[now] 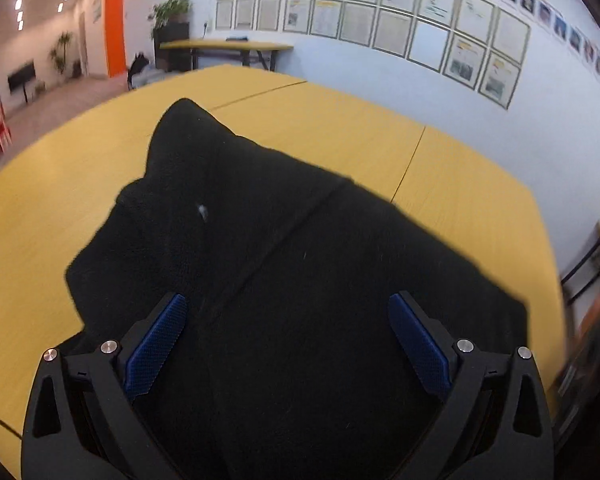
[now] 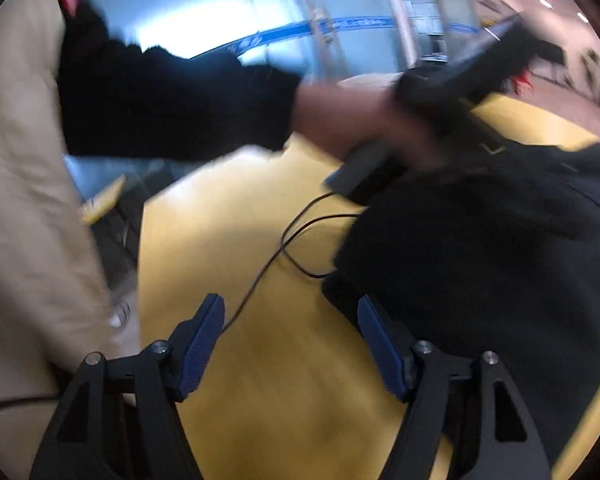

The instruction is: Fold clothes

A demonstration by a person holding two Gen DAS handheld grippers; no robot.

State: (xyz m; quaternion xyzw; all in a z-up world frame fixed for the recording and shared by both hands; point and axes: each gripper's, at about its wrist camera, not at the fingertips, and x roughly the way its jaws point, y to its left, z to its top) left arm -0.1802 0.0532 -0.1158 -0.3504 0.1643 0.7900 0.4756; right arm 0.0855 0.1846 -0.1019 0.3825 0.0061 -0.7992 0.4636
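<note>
A black garment (image 1: 300,240) lies spread on the yellow table (image 1: 80,180), with one corner pointing to the far side. My left gripper (image 1: 288,312) hangs over its near part, jaws wide open, blue pads (image 1: 160,344) apart and only cloth showing beneath them. In the right wrist view the same garment (image 2: 480,260) fills the right side. My right gripper (image 2: 290,308) is open over bare table (image 2: 284,380), its right pad (image 2: 380,344) beside the garment's edge. Nothing is held between its fingers.
A person's hand (image 2: 352,120) in a black sleeve (image 2: 172,100) holds the other tool's black body (image 2: 452,80) above the garment. A thin black cable (image 2: 284,240) trails across the table. Beige clothing (image 2: 20,200) fills the left. A second table (image 1: 228,45) and a wall of framed papers (image 1: 380,8) stand beyond.
</note>
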